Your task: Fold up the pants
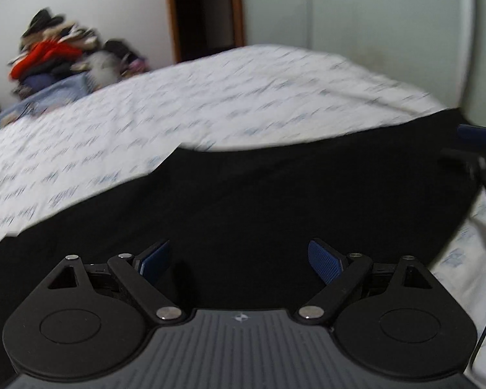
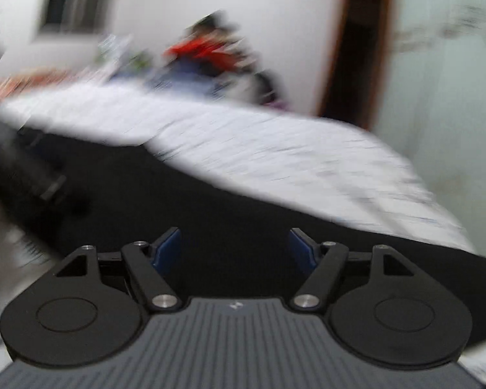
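Left wrist view: smooth black pants (image 1: 275,194) are spread flat on a white printed bedsheet (image 1: 210,97), under left gripper (image 1: 239,259) and right gripper (image 2: 235,249), both released, a clothes heap (image 1: 58,58) behind.

Left gripper (image 1: 239,262) is black, with blue textured pads (image 1: 324,261). Silver screws, ribbed grey body. Right gripper (image 2: 235,251) looks identical.

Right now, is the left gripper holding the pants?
No, the left gripper has its fingers spread apart over the black pants, pinching nothing.
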`<state>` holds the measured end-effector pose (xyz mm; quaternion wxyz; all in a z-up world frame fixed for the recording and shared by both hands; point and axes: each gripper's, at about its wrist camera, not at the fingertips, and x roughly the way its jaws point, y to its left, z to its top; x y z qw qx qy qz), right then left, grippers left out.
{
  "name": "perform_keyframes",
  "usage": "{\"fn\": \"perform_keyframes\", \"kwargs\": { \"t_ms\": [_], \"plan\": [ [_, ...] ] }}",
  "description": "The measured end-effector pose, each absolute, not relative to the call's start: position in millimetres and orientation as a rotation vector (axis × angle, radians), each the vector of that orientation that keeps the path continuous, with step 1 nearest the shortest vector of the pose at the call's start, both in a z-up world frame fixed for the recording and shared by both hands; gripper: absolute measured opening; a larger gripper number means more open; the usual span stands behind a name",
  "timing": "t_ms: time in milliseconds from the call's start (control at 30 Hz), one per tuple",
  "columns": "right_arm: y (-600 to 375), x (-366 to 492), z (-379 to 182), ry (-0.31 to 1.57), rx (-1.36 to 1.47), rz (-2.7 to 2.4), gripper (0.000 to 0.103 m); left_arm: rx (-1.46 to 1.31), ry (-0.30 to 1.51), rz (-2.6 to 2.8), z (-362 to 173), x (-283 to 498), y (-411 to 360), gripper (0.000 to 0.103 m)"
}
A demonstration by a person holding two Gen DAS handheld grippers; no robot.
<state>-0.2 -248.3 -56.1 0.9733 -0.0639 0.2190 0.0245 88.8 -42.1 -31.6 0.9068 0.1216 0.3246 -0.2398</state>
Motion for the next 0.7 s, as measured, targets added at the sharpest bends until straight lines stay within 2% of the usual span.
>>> {"fn": "perform_keyframes", "kwargs": {
  "t_ms": [100,333,500,700],
  "plan": [
    [-314,-16,-46,0.425,0.034,-0.172,0.079,0.245,0.649,-0.537,-24,90,-61,0.091],
    [-429,-64,-54,0.428,0.409,-0.45,0.082,0.215,0.701,-0.65,-24,93,-101,0.091],
    [-469,-71,-76,0.432,0.586,-0.47,0.082,0.26,0.687,-0.682,-27,87,-120,0.091],
    [-495,-66,-89,0.439,0.667,-0.492,0.082,0.27,0.674,-0.697,-23,86,-131,0.091]
  ]
}}
